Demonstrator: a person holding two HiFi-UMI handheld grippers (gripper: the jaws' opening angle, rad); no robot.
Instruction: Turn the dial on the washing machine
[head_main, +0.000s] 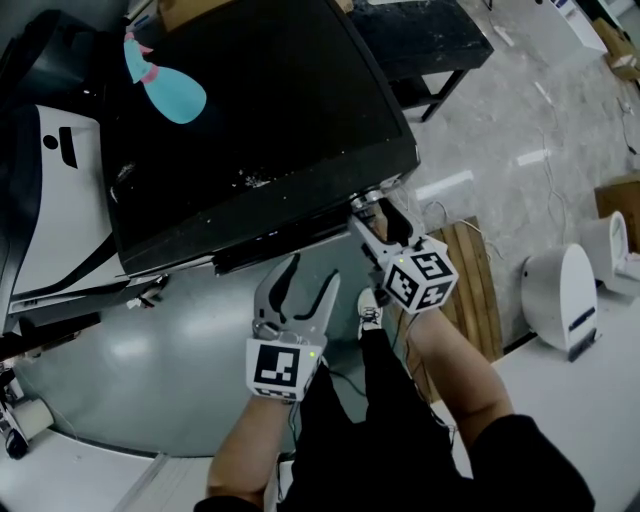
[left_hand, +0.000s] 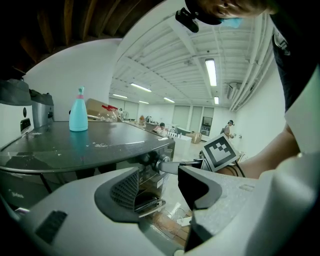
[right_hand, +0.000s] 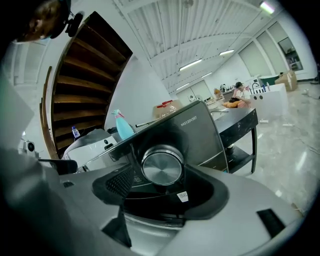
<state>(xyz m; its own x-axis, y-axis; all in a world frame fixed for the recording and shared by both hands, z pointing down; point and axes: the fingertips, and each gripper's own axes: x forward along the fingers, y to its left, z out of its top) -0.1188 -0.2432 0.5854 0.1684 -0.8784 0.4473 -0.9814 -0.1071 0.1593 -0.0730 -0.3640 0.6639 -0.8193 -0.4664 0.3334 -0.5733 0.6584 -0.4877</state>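
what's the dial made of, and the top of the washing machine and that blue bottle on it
The dial looks like metal or metal-look plastic: a brushed silver face with a circular sheen. The washing machine top is dark and glossy, perhaps glass or a lacquered panel; it mirrors the bottle. That bottle is likely plastic: opaque turquoise with a pink collar.

left gripper (left_hand: 159, 186): jaws apart, nothing between | washing machine (left_hand: 100, 142): dark top, beyond the jaws | spray bottle (left_hand: 78, 112): blue, upright on that top | right gripper (left_hand: 167, 166): reaches the machine's front corner, marker cube visible | background: people (left_hand: 161, 128) far off
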